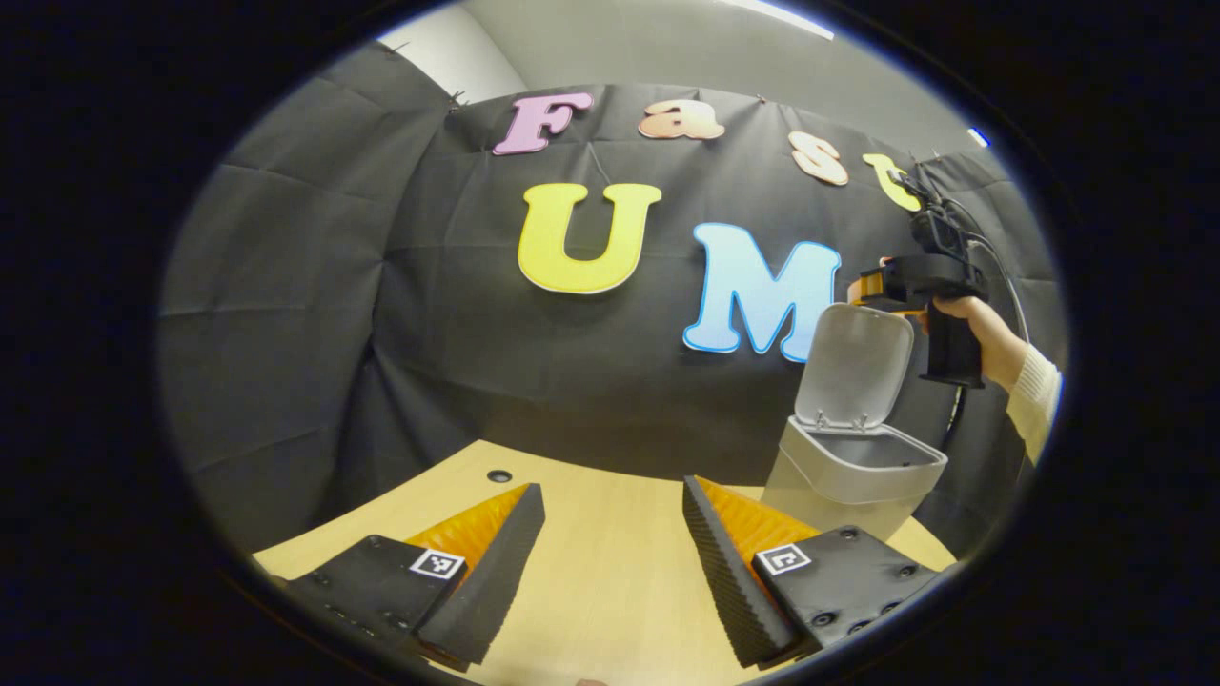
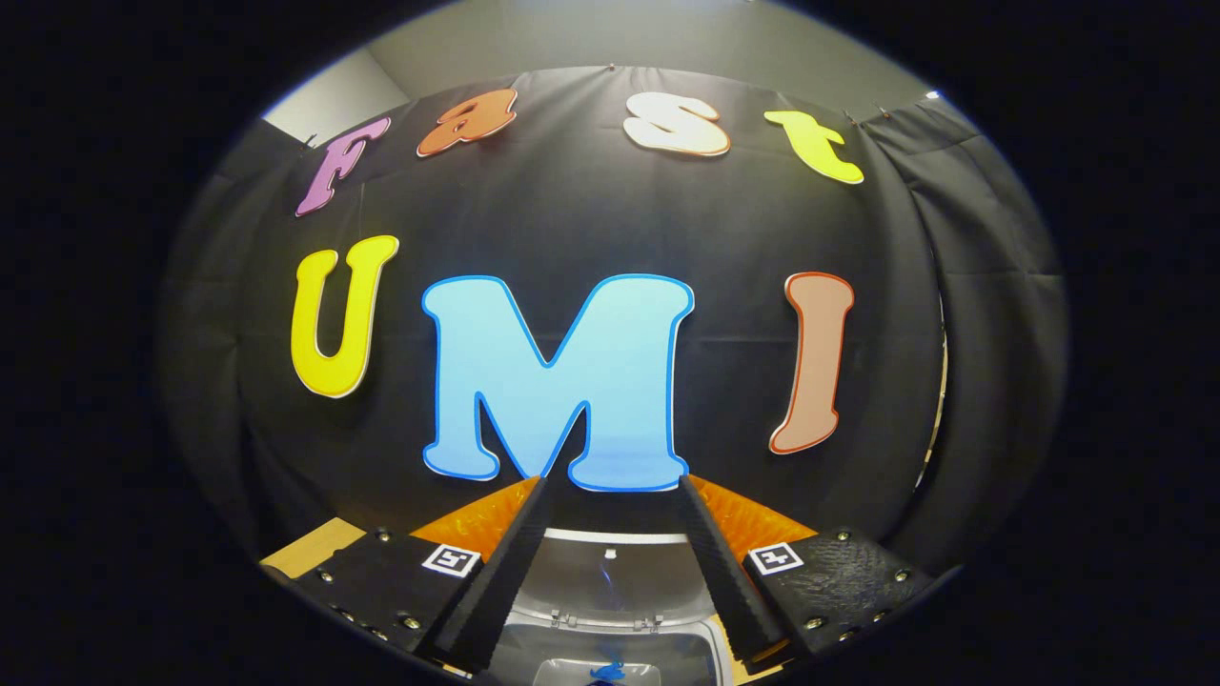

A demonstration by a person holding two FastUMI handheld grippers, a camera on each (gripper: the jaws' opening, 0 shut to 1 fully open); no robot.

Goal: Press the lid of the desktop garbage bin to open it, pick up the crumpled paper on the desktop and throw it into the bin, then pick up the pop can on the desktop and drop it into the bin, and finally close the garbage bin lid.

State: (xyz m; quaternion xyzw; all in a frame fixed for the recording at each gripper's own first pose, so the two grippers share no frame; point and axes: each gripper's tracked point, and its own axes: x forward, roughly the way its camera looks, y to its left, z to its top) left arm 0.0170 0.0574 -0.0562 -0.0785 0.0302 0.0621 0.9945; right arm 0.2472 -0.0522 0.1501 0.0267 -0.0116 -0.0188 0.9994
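Standing near the right-hand far edge of the wooden table (image 1: 610,591), the garbage bin (image 1: 843,481) has its lid (image 1: 851,367) swung up and tilted back on its hinges, leaving the mouth wide open. In the left gripper view, the left gripper (image 1: 613,534) hangs low over the tabletop with its two fingers spread well apart and nothing between them; bare wood runs ahead of it to the far edge, where a small round hole (image 1: 498,474) sits close to the black cloth wall (image 1: 315,314). The bin lies ahead and to the right of this gripper, well apart from it.

The right gripper (image 1: 882,286) is held in a hand (image 1: 986,333) with a pale sleeve (image 1: 1034,400), high above the bin, just at the lid's upper edge; whether it touches the lid cannot be told from here.

In the right gripper view, the right gripper (image 2: 610,543) looks over the raised lid (image 2: 610,576) and down into the bin's open rim (image 2: 610,634). Its fingers are parted and grasp nothing. Something small and blue (image 2: 608,672) lies inside the bin, perhaps part of the pop can, though too little shows to be sure. A strip of table (image 2: 310,548) shows at the lower left.
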